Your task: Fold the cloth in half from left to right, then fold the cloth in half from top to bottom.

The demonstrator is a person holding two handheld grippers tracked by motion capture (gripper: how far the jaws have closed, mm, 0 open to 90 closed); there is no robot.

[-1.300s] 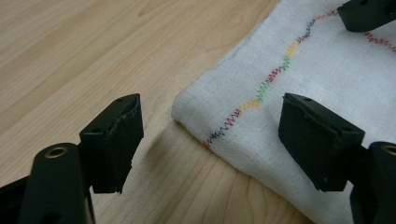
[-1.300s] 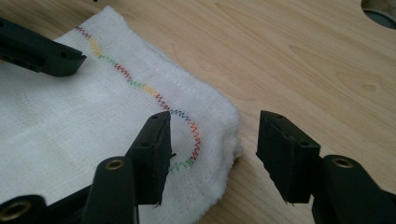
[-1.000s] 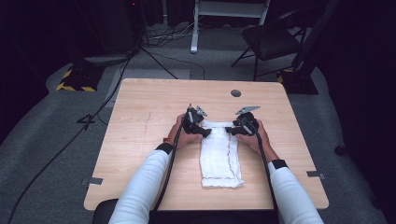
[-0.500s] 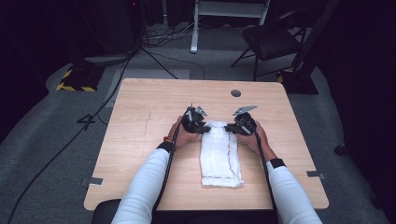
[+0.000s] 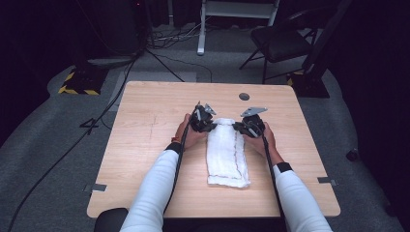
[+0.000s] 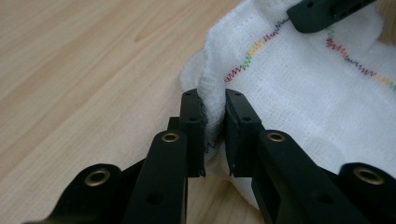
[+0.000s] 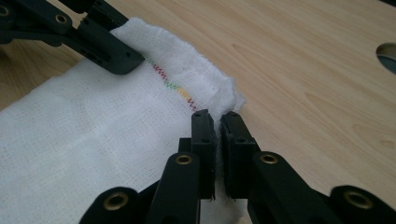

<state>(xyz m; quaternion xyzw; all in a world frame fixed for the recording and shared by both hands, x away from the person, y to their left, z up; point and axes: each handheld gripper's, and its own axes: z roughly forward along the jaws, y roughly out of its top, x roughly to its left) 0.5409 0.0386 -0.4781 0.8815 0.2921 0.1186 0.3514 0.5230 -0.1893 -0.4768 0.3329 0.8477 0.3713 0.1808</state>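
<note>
Nearest, a folded white cloth (image 5: 227,154) lies lengthwise on the wooden table (image 5: 145,145); at its far end the left gripper (image 6: 215,133) and the right gripper (image 7: 218,140) each have jaws clamped on a far corner, with a round grommet hole (image 5: 244,96) in the tabletop beyond.

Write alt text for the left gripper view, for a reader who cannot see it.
The left gripper has its two black jaws shut on a bunched corner of a white cloth that lies on a light wooden table. A zigzag line of multicoloured stitching runs across the cloth. At the top edge, a jaw of the right gripper rests against the cloth.
</note>
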